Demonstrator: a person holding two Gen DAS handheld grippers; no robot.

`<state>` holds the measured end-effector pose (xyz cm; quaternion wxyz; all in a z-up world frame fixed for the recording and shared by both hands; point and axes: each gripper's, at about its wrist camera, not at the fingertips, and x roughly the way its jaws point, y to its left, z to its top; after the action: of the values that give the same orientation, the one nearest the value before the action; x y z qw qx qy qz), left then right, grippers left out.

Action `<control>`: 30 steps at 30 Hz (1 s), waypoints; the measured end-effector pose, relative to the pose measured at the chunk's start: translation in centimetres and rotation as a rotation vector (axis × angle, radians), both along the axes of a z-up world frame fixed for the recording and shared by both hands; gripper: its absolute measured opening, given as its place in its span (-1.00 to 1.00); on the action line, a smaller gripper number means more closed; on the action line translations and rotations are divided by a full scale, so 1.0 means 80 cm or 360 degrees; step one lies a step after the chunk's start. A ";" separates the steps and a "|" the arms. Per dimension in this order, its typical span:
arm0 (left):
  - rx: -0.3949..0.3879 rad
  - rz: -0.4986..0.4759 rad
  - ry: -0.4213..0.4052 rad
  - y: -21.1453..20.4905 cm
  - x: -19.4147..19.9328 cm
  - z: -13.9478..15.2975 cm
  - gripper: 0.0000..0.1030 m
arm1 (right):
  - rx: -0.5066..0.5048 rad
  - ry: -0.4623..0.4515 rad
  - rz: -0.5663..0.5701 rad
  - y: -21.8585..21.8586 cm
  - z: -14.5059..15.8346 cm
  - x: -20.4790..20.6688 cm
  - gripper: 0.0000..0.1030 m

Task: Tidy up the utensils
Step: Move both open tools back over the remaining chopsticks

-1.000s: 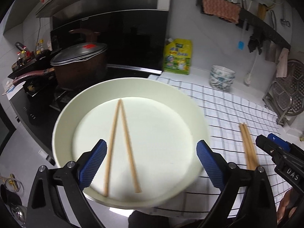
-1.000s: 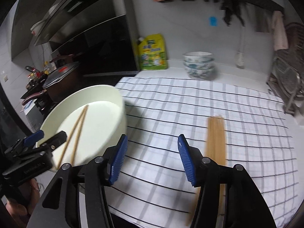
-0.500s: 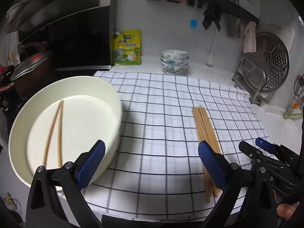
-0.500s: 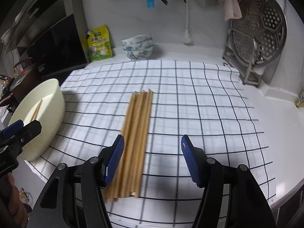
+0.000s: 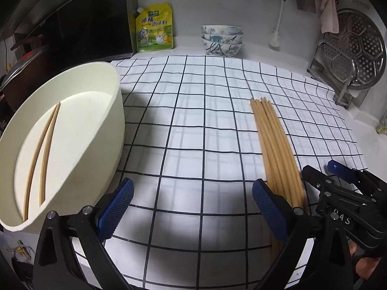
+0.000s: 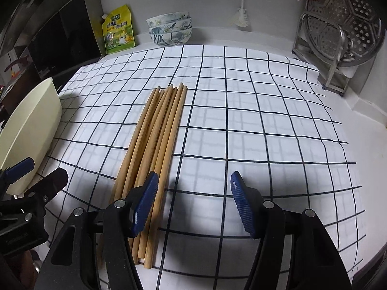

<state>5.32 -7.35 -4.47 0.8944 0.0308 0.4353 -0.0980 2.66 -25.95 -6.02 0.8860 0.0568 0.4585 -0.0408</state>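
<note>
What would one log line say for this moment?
left claw: open, empty | right claw: open, empty | bundle of wooden chopsticks: on checked cloth | cream round basin: two chopsticks inside

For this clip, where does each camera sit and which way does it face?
Left wrist: on the left tongs, angled down at the checked cloth, cream basin at left; right tongs and a fingertip show lower right.
Right wrist: on the right tongs, angled down over the chopstick bundle; left tongs show lower left.
Shared: bundle, cloth, basin, stacked bowls.
</note>
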 end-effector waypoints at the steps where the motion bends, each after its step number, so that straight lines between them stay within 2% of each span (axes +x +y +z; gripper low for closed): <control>1: -0.0003 0.0009 0.0003 0.002 0.001 -0.001 0.87 | -0.0009 0.0005 0.0005 0.001 -0.002 0.002 0.16; 13: -0.0018 -0.0001 0.0052 -0.010 0.010 -0.013 0.87 | -0.0109 0.0056 0.0007 -0.001 -0.011 0.008 0.16; 21: -0.0027 -0.0062 0.0075 -0.035 0.019 -0.026 0.87 | -0.0070 0.0054 -0.0092 -0.035 -0.015 -0.003 0.16; 30: -0.0002 -0.0120 0.0088 -0.052 0.022 -0.032 0.87 | -0.0050 0.0042 -0.0131 -0.048 -0.015 -0.008 0.16</control>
<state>7.07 -11.53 -7.04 0.8777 0.0439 0.4583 -0.1326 2.00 -29.79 -7.18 0.8782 0.0610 0.4668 -0.0850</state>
